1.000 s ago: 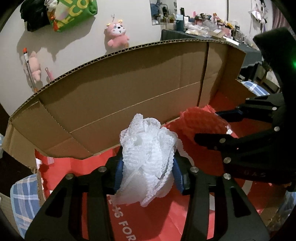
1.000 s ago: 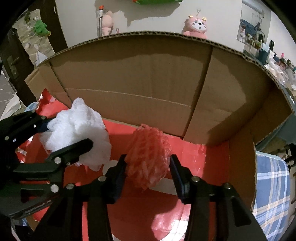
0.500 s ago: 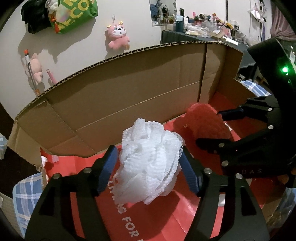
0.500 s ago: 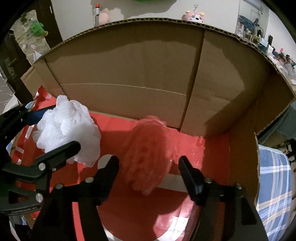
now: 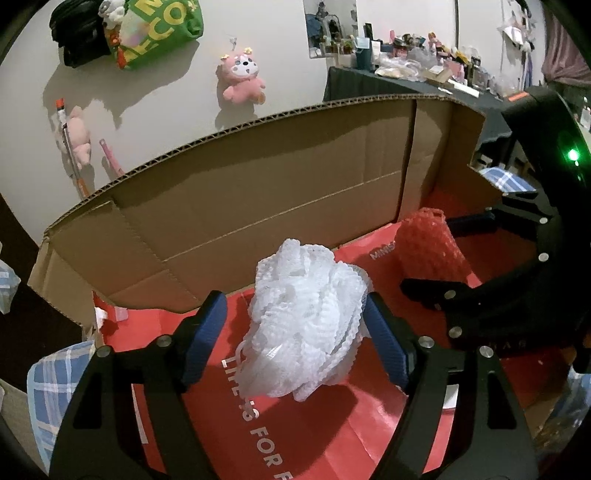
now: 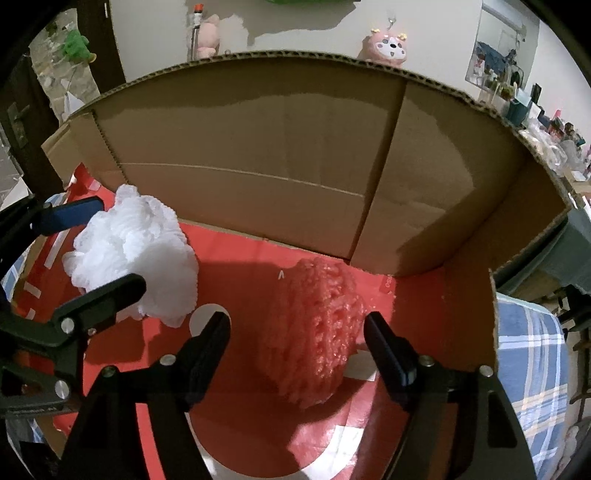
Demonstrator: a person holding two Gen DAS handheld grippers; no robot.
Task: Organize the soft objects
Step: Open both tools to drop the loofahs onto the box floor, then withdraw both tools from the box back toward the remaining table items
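A white mesh puff [image 5: 306,317] sits between the blue pads [image 5: 207,332] of my left gripper [image 5: 295,332]. Its jaws are opening; there is a clear gap at the left pad, and the puff just brushes the right one. A red mesh puff [image 6: 317,332], slightly blurred, lies between the fingers of my right gripper [image 6: 297,325]. Those jaws are opening too, with space on both sides. Both grippers hang over the red paper bag [image 6: 240,406] that covers the floor of the cardboard box [image 6: 258,147]. In the right wrist view the white puff [image 6: 136,254] and left gripper [image 6: 92,258] are at the left.
The box's tall back wall [image 5: 258,206] and side flap [image 6: 443,206] close off the far side. Blue plaid cloth [image 6: 532,369] lies outside the box. Plush toys [image 5: 242,79] and a green bag [image 5: 159,29] hang on the wall. A cluttered table [image 5: 424,74] stands at the back right.
Both grippers' jaws have spread wide, letting go of the puffs. The white puff has fluffed out from its squeezed shape. The red puff has dropped lower between the right fingers.
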